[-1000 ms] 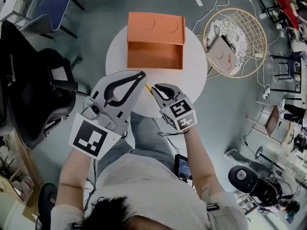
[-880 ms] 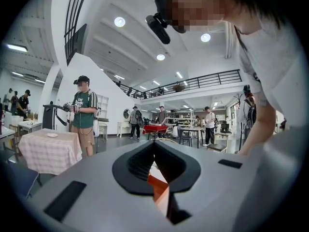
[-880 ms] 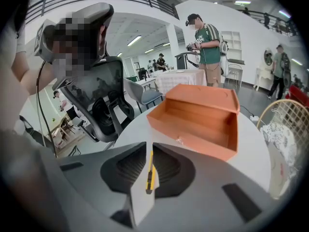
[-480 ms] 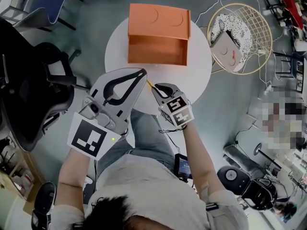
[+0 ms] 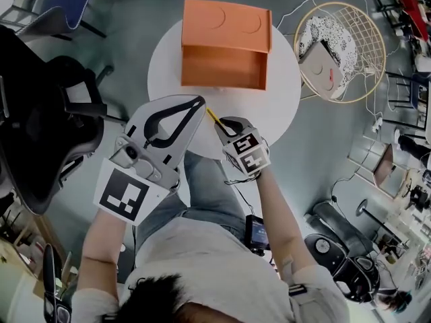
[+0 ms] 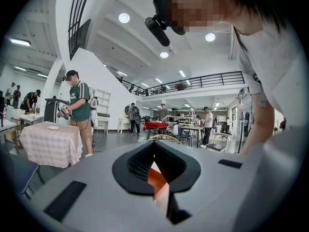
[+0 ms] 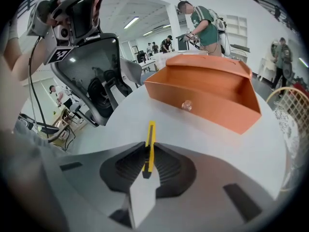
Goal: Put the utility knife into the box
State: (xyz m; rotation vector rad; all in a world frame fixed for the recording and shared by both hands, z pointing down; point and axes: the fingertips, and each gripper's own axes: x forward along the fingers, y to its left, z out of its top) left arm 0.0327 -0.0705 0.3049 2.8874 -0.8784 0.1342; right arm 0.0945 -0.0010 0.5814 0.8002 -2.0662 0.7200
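An open orange box (image 5: pixel 225 46) stands at the far side of the round white table (image 5: pixel 283 106); in the right gripper view the orange box (image 7: pixel 207 93) lies ahead with its open side facing me. My right gripper (image 5: pixel 221 122) is shut on a slim yellow utility knife (image 5: pixel 213 116), which sticks out forward from between the jaws. That knife (image 7: pixel 150 146) points toward the box, a little above the tabletop. My left gripper (image 5: pixel 199 102) hovers beside it on the left, shut and holding nothing. A sliver of the orange box (image 6: pixel 157 178) shows through the left gripper (image 6: pixel 155 144).
A black office chair (image 5: pixel 40 126) stands left of the table. At the right is a round wire-frame seat (image 5: pixel 340 49) with a cushion. Cables run over the grey floor behind it. The table's near edge is right under both grippers.
The right gripper with the knife has edged slightly forward toward the box. The left gripper has kept its place.
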